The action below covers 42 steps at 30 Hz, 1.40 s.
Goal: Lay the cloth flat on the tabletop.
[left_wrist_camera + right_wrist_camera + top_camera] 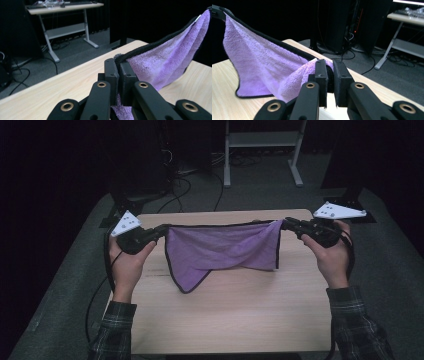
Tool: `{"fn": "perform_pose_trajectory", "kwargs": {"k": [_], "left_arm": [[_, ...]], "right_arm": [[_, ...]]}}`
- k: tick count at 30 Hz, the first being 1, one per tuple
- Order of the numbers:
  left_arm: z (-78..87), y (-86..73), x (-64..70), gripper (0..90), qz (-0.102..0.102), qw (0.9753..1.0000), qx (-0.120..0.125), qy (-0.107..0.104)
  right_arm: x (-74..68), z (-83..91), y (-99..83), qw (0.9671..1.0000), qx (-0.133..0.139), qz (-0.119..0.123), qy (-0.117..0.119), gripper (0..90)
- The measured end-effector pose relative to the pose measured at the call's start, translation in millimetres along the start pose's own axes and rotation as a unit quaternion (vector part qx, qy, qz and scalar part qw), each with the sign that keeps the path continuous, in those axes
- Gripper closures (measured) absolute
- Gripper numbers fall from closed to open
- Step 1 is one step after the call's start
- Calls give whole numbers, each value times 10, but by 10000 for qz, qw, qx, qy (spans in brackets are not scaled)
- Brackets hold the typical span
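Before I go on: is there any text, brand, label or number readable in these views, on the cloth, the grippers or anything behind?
None can be read.
The purple cloth has a small white tag at its far corner, too small to show any print.
The left gripper and right gripper carry grey plates with dots only, no letters.
The items on the background desk are too blurred to read.

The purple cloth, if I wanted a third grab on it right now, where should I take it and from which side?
Probably the hanging bottom corner of the purple cloth, approached from the person's side. The left gripper and right gripper already pinch the two top corners and hold the black-trimmed top edge taut, while that low point droops free toward the table, with open room to reach it.
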<state>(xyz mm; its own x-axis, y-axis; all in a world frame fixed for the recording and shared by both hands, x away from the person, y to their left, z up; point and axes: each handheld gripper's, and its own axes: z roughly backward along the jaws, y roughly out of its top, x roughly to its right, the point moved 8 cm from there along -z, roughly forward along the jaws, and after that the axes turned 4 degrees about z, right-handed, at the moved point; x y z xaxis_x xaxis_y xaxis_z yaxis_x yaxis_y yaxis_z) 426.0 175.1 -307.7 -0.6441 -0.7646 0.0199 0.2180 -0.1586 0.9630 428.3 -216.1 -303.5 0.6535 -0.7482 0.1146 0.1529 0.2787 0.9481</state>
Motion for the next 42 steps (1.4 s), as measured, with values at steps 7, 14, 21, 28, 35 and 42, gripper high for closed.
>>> {"fn": "perform_pose_trajectory", "kwargs": {"k": [7,14,21,28,35,42], "left_arm": [[131,122,110,865,-130,9997,216,-64],[378,120,307,865,-189,9989,321,-286],[705,162,546,865,-230,9984,348,-381],[762,107,661,864,-389,9978,105,-521],[378,-361,461,863,3,9975,-342,-617],[98,-594,289,862,97,9973,-468,-557]], "right_arm": [[-78,206,126,9997,203,94,16,822],[-254,497,165,9989,368,279,77,822],[-519,845,167,9979,461,437,133,822],[-653,1015,108,9978,353,551,81,822],[-572,727,-321,9989,-243,372,166,822],[-474,475,-542,9978,-540,382,95,821]]}}
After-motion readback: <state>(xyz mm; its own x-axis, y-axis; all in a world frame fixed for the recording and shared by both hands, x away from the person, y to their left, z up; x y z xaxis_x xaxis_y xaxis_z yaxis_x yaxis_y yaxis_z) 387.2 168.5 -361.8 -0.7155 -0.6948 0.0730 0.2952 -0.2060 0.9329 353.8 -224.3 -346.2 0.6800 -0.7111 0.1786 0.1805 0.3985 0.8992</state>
